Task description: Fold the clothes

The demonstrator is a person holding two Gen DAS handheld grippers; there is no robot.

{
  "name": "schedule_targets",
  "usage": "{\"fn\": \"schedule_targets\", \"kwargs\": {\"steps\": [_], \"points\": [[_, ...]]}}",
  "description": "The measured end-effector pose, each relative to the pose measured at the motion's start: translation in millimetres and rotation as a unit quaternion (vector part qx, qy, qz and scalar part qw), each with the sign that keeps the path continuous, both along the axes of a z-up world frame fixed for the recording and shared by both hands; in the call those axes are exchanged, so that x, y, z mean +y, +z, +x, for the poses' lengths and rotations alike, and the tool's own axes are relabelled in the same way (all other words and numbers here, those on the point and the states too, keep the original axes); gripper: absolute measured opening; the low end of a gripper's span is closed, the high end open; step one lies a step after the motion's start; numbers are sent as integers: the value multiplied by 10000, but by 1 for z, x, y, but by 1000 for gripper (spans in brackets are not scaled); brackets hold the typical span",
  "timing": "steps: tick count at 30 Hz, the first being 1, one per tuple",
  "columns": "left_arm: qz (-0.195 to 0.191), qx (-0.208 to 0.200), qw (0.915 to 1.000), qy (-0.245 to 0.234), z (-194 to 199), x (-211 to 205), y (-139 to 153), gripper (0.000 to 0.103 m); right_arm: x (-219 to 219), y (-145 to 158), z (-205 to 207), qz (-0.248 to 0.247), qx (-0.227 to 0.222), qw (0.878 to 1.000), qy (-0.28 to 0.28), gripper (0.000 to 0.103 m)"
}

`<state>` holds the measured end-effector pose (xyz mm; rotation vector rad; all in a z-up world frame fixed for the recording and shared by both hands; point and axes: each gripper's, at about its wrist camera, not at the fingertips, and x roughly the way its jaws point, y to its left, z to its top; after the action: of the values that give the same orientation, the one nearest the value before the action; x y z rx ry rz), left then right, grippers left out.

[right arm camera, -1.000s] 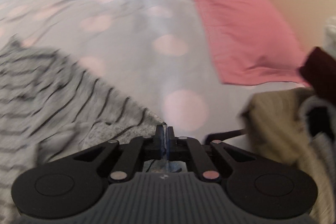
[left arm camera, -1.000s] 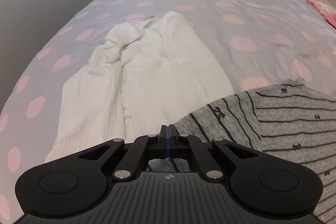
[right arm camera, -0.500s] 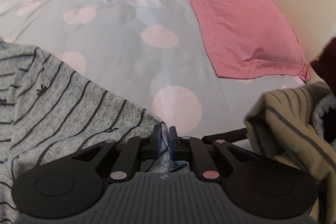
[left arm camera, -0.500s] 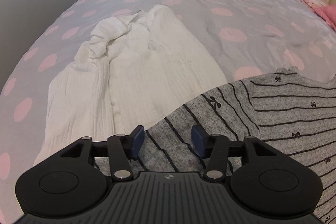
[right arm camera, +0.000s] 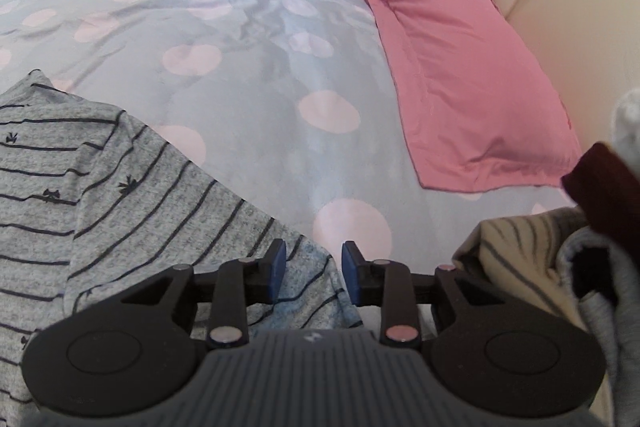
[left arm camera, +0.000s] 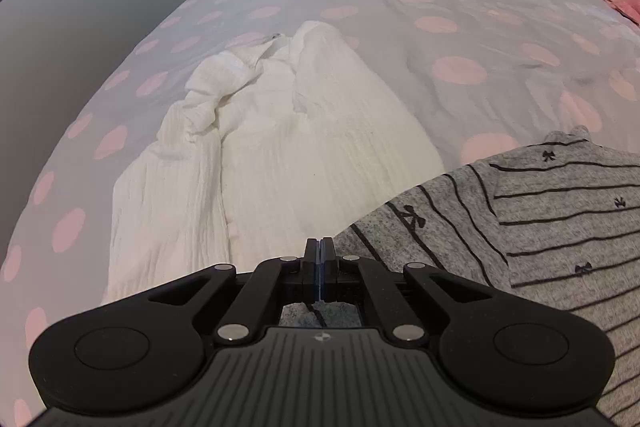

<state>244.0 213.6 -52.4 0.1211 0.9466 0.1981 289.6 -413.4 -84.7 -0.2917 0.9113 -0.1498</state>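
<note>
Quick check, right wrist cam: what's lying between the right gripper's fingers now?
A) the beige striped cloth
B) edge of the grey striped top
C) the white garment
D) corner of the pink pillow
B: the right gripper stands open, having just been opening, with the edge of the grey striped top lying between its fingers, not pinched.

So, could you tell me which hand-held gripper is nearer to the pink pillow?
Right. The right hand-held gripper has the pink pillow just ahead; from the left hand-held gripper it lies far off.
</note>
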Motion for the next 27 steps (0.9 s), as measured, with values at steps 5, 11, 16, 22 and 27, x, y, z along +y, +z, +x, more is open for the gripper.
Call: {"fn": "schedule_targets", "kwargs": {"steps": [5,11,16,22,27], "points": [[-28,-122,9994,-328,-22,-7,20,2,7,14,-15,-7,-79,9998,165,44],[-75,-165,9983,-557,-66,-15,37,15,19,32,-45,66,-76,9987,506,45],[-264,-192,9961,-819,-109,-27,47,17,27,42,-78,353,168,9957,837,45],[-353,-18,9915,-1249,-157,-53,44,24,35,39,-122,807,617,9902,954,46],[-605,230,9898,-1269,-194,-80,28,25,41,29,-165,1360,937,9829,811,47]]}}
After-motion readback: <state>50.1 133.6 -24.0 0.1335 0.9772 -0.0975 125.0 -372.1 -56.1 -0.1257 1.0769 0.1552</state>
